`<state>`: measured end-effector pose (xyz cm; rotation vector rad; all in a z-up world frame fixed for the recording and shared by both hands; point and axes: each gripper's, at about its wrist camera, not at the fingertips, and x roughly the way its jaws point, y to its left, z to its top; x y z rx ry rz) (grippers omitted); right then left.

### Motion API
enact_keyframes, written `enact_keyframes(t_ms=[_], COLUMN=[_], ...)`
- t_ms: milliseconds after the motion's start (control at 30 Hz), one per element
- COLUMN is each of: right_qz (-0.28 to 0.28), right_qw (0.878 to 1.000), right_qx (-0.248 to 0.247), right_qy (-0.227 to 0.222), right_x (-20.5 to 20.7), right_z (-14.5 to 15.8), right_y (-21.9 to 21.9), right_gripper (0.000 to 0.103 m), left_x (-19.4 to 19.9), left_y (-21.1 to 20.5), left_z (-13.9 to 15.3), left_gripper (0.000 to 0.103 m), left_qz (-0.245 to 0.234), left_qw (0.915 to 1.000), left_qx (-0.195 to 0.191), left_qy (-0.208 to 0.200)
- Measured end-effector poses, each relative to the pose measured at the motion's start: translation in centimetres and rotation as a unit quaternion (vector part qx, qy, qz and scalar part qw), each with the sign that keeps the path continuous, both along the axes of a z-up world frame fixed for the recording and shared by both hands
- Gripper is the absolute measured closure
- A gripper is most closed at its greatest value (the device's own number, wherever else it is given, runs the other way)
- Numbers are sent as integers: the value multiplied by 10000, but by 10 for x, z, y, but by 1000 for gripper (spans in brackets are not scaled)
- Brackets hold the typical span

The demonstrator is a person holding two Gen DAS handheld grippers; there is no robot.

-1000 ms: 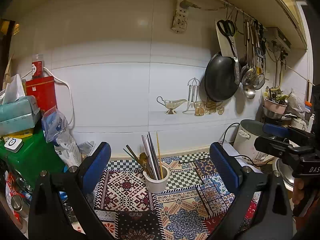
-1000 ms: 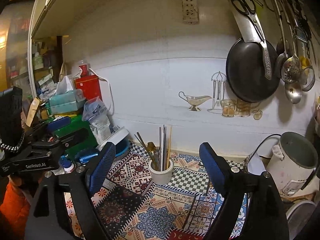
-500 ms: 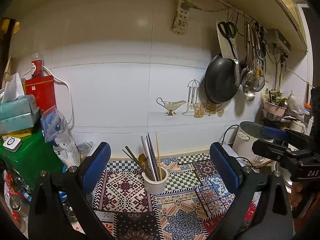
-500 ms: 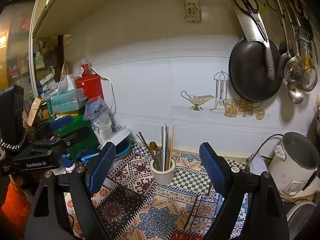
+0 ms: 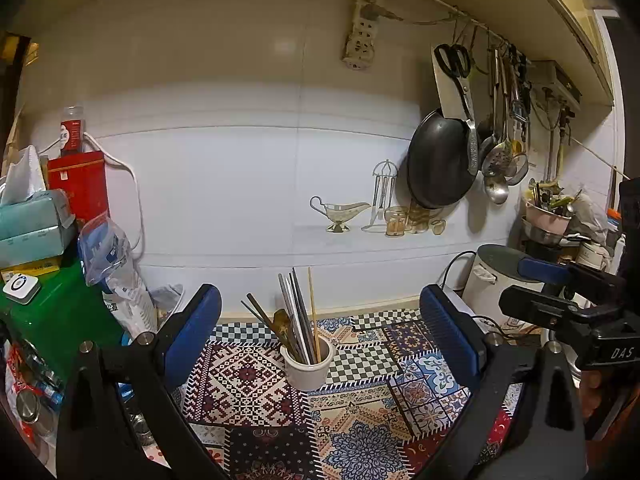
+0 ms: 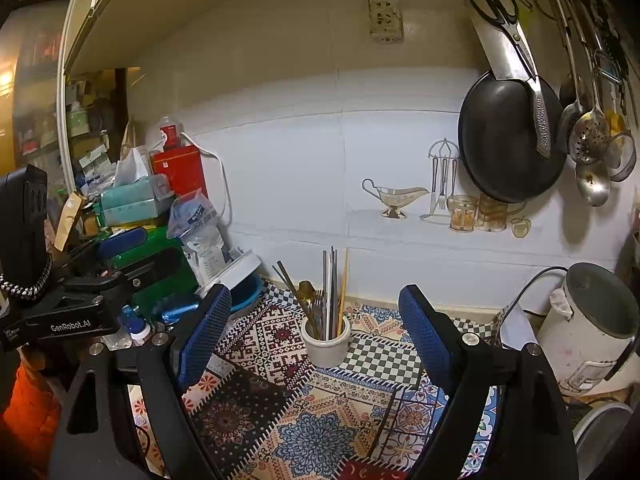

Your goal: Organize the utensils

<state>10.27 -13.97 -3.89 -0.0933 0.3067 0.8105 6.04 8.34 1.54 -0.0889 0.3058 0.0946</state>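
A white ceramic holder (image 5: 307, 369) stands on the patterned mat (image 5: 360, 420) near the back wall; it also shows in the right wrist view (image 6: 326, 346). It holds several chopsticks (image 5: 296, 312), a gold spoon (image 5: 281, 322) and a fork (image 6: 318, 310). My left gripper (image 5: 320, 336) is open and empty, held back from the holder. My right gripper (image 6: 316, 332) is open and empty, also facing the holder from a distance. Each gripper shows in the other's view: the right gripper (image 5: 560, 300) and the left gripper (image 6: 100, 272).
A green box (image 5: 52, 312), a tissue box (image 5: 32, 224), a red box (image 5: 80, 188) and a plastic bag (image 5: 116, 272) crowd the left. A black pan (image 5: 440, 168), scissors and ladles hang on the wall at right. A white cooker (image 6: 592, 328) stands at right.
Both views have shifted slightly; the holder sits a little lower and nearer the middle between the fingers. Both grippers stay open and empty.
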Motion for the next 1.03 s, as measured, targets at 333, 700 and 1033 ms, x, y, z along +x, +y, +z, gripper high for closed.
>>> enact_keyframes(t_ms=[333, 700, 1033], right_qz=[5, -15, -38], right_qw=[10000, 10000, 10000], right_qx=[5, 22, 24], right_qy=[-1, -9, 25], right_x=[0, -3, -2], right_z=[0, 0, 2], right_y=[0, 2, 2], right_gripper=[19, 19, 19], left_x=[-2, -2, -2], left_y=[0, 1, 0], left_z=[1, 2, 1], left_gripper=[3, 3, 3], left_qz=[-2, -48, -112], left_qw=[10000, 9999, 9999], left_qx=[-18, -67, -72], left_qy=[-74, -75, -44])
